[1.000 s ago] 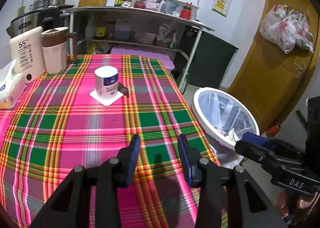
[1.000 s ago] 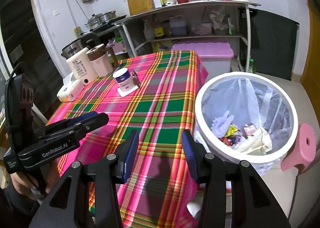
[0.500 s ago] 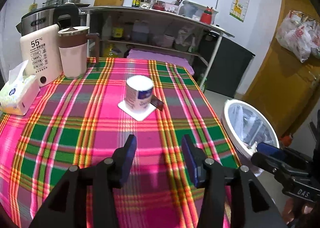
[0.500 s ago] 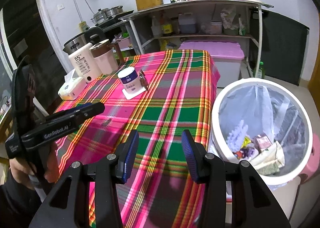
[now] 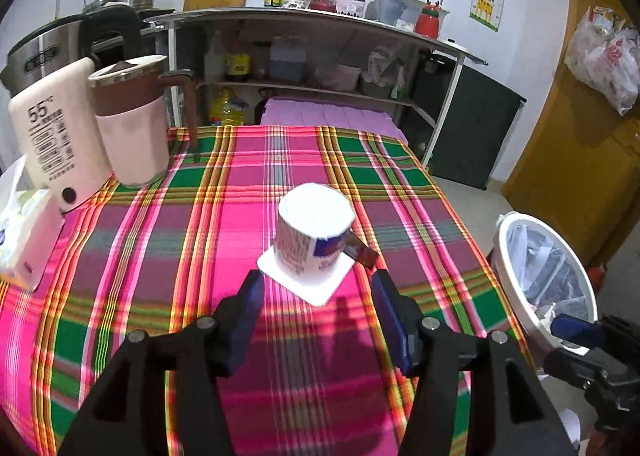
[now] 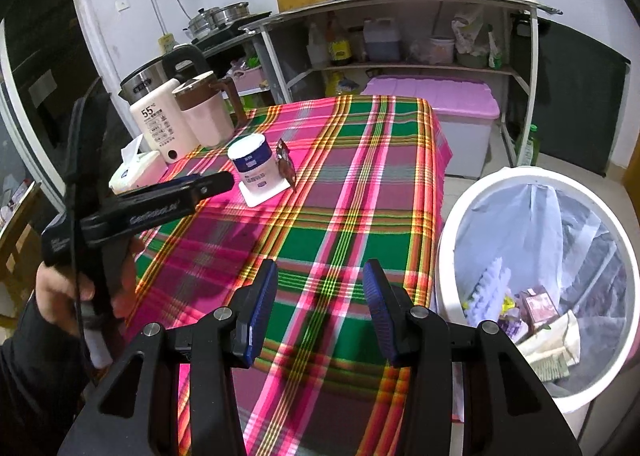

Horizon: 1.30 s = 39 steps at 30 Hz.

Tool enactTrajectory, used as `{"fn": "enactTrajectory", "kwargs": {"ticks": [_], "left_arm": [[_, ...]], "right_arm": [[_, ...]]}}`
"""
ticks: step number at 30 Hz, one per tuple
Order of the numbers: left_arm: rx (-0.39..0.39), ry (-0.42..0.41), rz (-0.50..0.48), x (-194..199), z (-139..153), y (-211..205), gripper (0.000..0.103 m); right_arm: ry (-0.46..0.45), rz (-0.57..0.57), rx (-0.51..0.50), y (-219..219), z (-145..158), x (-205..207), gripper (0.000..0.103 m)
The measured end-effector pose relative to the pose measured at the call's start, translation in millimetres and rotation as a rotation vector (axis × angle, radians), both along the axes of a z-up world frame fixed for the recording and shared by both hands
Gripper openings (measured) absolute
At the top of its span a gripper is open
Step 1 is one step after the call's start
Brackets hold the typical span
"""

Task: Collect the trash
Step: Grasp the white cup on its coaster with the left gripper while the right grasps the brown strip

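Observation:
A white yogurt-style cup [image 5: 314,234] [image 6: 254,164] stands upside down on its square rim on the plaid tablecloth [image 5: 132,256], with a small brown wrapper [image 5: 362,254] [image 6: 285,162] leaning against its right side. My left gripper [image 5: 318,306] hovers just in front of the cup, its jaws opening, nothing between them. My right gripper [image 6: 320,302] stands open and empty over the table's near right part, beside the white trash bin [image 6: 448,224] [image 5: 506,256]. In the right wrist view the left gripper [image 6: 192,186] reaches toward the cup.
A tissue box [image 5: 24,240], a white dispenser [image 5: 52,144] and a pink jug [image 5: 134,124] crowd the table's far left. The lined bin holds several scraps. Behind the table stand a metal shelf rack [image 5: 320,52], a purple-lidded box [image 6: 436,96] and a steel kettle.
Both grippers moved left and forward over the table; the cup now looms just ahead of the left gripper, whose jaws have spread wider. The bin slid toward the right edge.

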State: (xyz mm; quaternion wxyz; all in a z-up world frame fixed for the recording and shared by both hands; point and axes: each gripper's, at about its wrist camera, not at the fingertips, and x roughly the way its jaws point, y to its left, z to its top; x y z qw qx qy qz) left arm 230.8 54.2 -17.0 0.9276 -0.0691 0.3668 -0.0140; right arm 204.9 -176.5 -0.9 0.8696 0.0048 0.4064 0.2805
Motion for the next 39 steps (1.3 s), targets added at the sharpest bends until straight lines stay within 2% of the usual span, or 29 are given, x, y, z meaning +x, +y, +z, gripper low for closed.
{"fn": "enactTrajectory", "kwargs": {"ticks": [13,17,26,39], "left_arm": [[-0.019,0.014,-0.015,43,-12,4,0.060],[-0.027,-0.001,-0.028,46,-11,3,0.054],[-0.058,-0.011,-0.036,14,-2,9,0.054],[-0.082,-0.039,0.053,-34,6,46,0.054]], "right_arm": [[0.019,0.000,-0.019,6,-7,18,0.046],[0.023,-0.001,-0.023,8,-8,21,0.046],[0.021,0.027,-0.037,23,-6,33,0.046],[0.001,0.111,-0.108,81,-13,69,0.045]]}}
